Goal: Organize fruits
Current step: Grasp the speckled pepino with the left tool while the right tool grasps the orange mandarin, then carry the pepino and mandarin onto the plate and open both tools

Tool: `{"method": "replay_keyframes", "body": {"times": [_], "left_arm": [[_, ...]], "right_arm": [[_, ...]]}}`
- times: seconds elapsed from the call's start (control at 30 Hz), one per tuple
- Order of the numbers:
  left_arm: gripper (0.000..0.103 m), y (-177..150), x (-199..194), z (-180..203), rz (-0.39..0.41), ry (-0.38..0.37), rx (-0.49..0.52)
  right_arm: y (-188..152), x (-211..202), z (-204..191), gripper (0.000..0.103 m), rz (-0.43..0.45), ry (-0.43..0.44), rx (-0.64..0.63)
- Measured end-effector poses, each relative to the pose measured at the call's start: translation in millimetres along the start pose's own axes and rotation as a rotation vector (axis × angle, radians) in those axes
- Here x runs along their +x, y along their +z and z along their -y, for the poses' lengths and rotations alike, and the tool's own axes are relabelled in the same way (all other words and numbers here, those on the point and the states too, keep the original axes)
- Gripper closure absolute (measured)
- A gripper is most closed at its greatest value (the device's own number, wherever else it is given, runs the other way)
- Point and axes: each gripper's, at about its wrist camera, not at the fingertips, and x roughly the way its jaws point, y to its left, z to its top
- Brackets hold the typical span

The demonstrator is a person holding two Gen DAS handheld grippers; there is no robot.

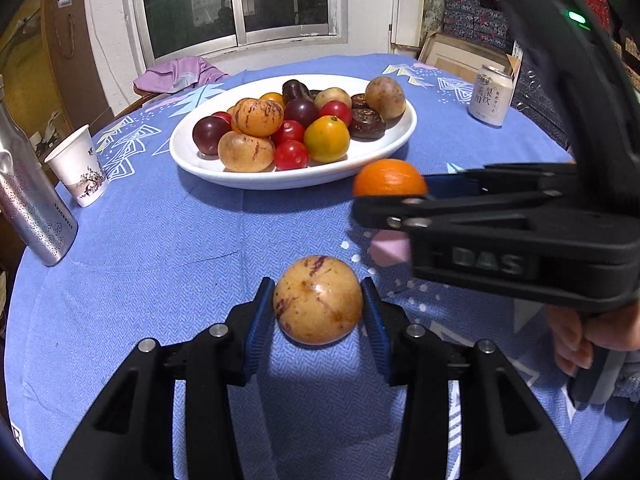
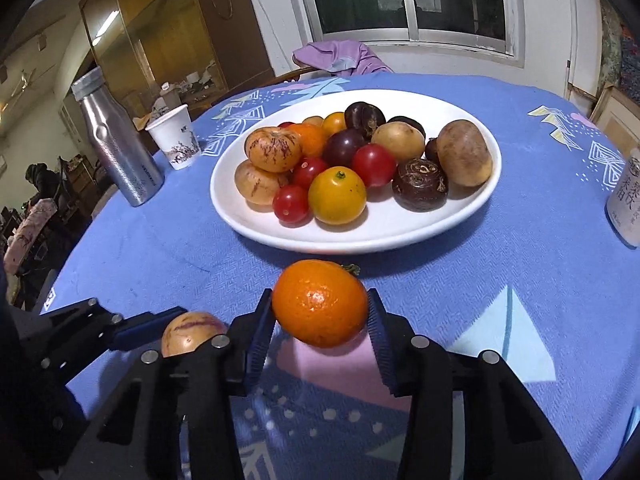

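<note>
White plate [image 2: 400,236]; blue tablecloth [image 1: 160,264] with pale geometric print; tan fruit [image 1: 318,300] streaked purple; plain orange fruit [image 2: 320,302]; black grippers, blue pads [image 1: 260,320]. White paper cup [image 1: 80,164] with branch motif; silver speckled bottle [image 2: 120,152]; lilac cloth [image 2: 340,56]

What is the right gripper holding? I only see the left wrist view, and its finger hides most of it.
Observer: An orange, clamped between the right gripper's two pads.
Operator: Is there free plate near it?
Observer: Yes, the plate has bare white just beyond the orange, in front of the yellow tomato.
Operator: And what stands left of the cup?
Observer: A whole silver bottle, cap on, upright on the cloth.
Operator: Does my left gripper show there?
Observer: Yes, the left gripper sits at lower left, shut on the speckled melon.
</note>
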Motion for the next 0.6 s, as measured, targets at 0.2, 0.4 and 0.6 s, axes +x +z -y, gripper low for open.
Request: {"method": "replay_keyframes", "body": {"times": [0.2, 0.4, 0.6], "left_arm": [[0.060, 0.1, -26.6, -0.5, 0.058, -0.026, -0.008], [0.060, 49.9, -62.2, -15.0, 0.147, 0.023, 0.009], [0.060, 144.5, -52.8, -43.6, 0.211, 0.075, -0.029]], "right_arm": [[-25.4, -55.4, 16.1, 0.057, 0.058, 0.039, 0.030], [-1.6, -128.1, 31.8, 0.057, 0.217, 0.040, 0.043], [95.2, -140.7, 33.6, 0.057, 0.325, 0.008, 0.032]]}}
